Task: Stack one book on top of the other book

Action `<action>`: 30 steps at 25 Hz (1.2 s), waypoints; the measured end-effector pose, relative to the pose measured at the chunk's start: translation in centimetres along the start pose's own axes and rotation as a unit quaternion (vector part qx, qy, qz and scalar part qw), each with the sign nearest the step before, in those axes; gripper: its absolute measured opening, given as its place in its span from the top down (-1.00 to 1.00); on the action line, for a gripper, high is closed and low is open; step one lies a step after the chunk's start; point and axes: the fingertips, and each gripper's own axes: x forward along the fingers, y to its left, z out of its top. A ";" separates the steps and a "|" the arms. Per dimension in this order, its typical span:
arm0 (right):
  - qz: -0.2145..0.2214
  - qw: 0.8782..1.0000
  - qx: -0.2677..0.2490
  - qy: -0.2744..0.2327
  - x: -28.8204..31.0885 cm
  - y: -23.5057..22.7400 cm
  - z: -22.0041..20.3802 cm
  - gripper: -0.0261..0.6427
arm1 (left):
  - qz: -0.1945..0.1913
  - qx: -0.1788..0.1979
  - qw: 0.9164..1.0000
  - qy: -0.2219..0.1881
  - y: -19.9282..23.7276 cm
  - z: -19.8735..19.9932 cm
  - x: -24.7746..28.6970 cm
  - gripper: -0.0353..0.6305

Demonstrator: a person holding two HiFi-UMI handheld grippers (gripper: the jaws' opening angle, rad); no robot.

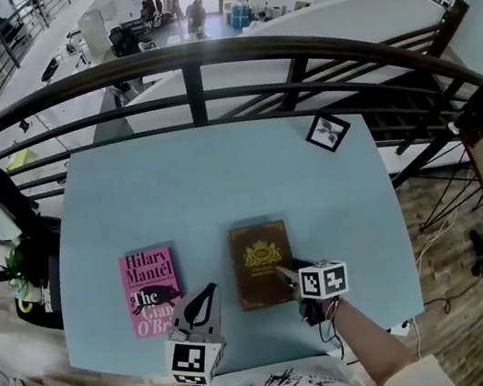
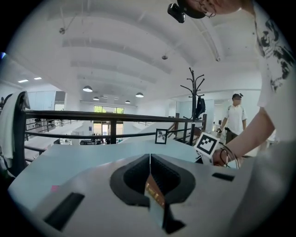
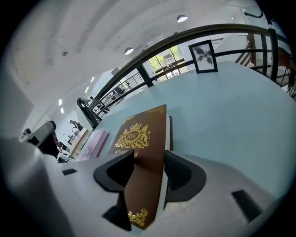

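Nearest the person, the left gripper hangs just left of the brown book, over the strip of worktop between that book and the pink book. Its jaws are clenched together on nothing, meeting in a thin line in its own view. The right gripper is at the brown book's near right corner. Its jaws stand wide apart in the right gripper view, with that corner of the gold-crested cover between them and, as far as I can tell, no pad pressing on it. The brown book lies flat and closed, and the pink book lies flat to its left, apart from it, so nothing is stacked yet. Beyond the brown book, toward the far right corner, stands a marker card, and past it the dark railing. The risks come from the corner hold. If the jaws pinch only the cover, it could swing open or the book could sag and twist out. If the lower jaw fails to get underneath, the book would be shoved away. Carried left, the brown book could clip the left gripper, or nudge the pink book and land askew.
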 end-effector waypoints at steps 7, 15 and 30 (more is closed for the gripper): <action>0.004 1.000 0.001 -0.003 0.2 -0.3 0.0 0.33 | -0.015 -0.079 0.990 0.118 -0.6 -4.4 2.9 0.86; 0.013 1.000 0.009 -0.015 0.3 -0.4 -0.1 0.30 | -0.047 -0.170 0.950 0.256 -2.8 -10.3 6.2 0.36; 0.036 0.999 0.023 -0.016 0.5 -0.5 -0.3 0.28 | -0.050 -0.369 0.889 0.267 -4.3 -15.6 9.4 0.19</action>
